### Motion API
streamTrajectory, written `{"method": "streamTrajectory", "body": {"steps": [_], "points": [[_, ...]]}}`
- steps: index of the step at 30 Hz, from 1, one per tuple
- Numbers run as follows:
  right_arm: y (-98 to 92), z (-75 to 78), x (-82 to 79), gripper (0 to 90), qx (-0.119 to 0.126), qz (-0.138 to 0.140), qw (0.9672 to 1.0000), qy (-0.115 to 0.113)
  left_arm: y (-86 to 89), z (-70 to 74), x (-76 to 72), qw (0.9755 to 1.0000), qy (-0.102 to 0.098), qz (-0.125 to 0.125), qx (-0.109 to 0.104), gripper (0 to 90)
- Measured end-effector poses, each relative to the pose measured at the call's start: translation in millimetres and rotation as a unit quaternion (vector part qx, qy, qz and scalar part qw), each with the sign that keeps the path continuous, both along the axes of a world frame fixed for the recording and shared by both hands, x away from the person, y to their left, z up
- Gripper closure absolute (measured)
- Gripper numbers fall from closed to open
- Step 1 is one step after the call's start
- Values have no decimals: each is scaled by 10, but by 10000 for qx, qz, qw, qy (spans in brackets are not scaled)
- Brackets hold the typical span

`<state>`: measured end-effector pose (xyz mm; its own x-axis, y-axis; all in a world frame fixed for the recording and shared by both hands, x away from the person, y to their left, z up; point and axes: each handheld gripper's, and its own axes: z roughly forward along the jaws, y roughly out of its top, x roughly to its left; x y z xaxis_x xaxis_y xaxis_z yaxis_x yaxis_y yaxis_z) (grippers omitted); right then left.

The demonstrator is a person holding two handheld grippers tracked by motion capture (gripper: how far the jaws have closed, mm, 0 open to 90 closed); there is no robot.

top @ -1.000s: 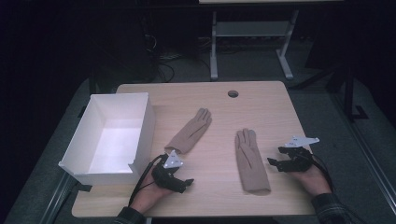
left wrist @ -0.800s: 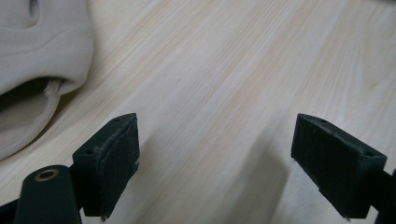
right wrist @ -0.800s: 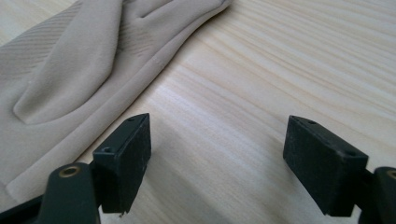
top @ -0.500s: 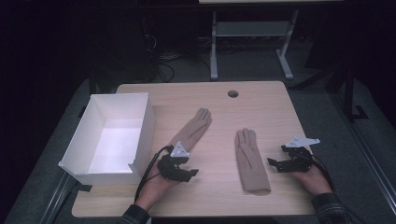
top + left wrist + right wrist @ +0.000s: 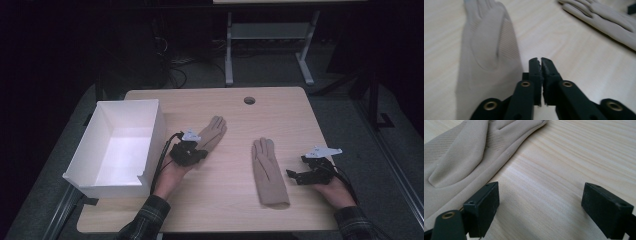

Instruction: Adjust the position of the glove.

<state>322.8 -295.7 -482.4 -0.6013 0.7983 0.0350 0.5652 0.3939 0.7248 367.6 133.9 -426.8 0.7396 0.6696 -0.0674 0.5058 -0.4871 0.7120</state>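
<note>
Resting left glove (image 5: 210,136) beside white box (image 5: 120,145), right glove (image 5: 269,172) mid-table (image 5: 280,105). Clenching left gripper (image 5: 197,154) jaws on nothing, just closed; spreading right gripper (image 5: 295,175) jaws over bare wood.

Right gripper (image 5: 540,202): jaws spread wide above the wooden table (image 5: 579,157), nothing between them; beige glove (image 5: 466,157) lies beside the left jaw.
</note>
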Motion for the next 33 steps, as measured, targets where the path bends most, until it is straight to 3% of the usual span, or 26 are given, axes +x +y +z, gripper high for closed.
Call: {"method": "streamTrajectory", "body": {"steps": [9,11,16,21,27,33], "points": [[5,0,6,136,-9,12,10000,10,-7,-112,224,9996,73,242,80,896],[7,1,7,135,-1,9,10000,19,-28,-204,270,9993,220,288,87,896],[8,1,7,136,0,11,10000,20,-74,-304,300,9987,374,223,271,897],[8,1,7,135,0,13,10000,22,-83,-306,291,9987,372,202,279,898],[8,0,8,135,0,15,10000,18,-99,-289,202,9983,416,-57,394,898],[8,0,9,135,1,16,10000,17,-113,-293,72,9976,562,-303,276,898]]}}
